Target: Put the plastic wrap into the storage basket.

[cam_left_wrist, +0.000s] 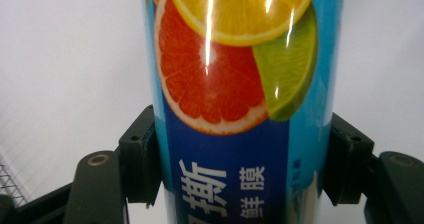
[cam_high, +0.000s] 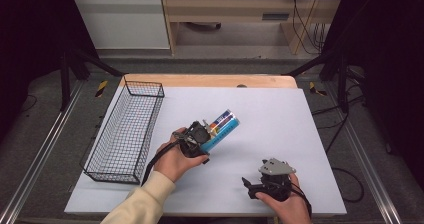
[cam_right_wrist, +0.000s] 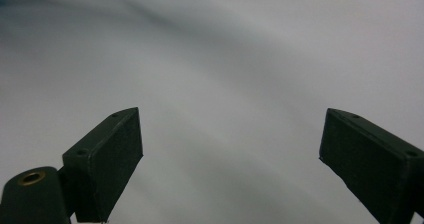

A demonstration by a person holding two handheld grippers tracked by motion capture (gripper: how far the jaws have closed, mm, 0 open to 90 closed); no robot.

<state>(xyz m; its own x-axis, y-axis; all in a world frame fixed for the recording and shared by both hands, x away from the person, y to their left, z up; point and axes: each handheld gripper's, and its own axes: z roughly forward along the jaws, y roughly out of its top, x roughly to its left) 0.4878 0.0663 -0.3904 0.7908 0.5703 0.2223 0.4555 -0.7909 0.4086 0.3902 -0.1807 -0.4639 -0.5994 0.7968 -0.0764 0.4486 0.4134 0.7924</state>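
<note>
High view: one blue tube (cam_high: 221, 129), one wire basket (cam_high: 125, 130), two grippers.

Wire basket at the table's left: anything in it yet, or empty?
Empty. In the high view the wire basket shows bare mesh; the blue tube is outside it, clamped in the left gripper.

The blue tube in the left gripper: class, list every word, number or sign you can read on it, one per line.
"撕": large white character on the blue tube, its neighbour hidden by the left edge.
"鲜膜": smaller white characters beside it, slightly blurred.
The high view shows the tube with coloured bands; any print there is too small to read.
</note>
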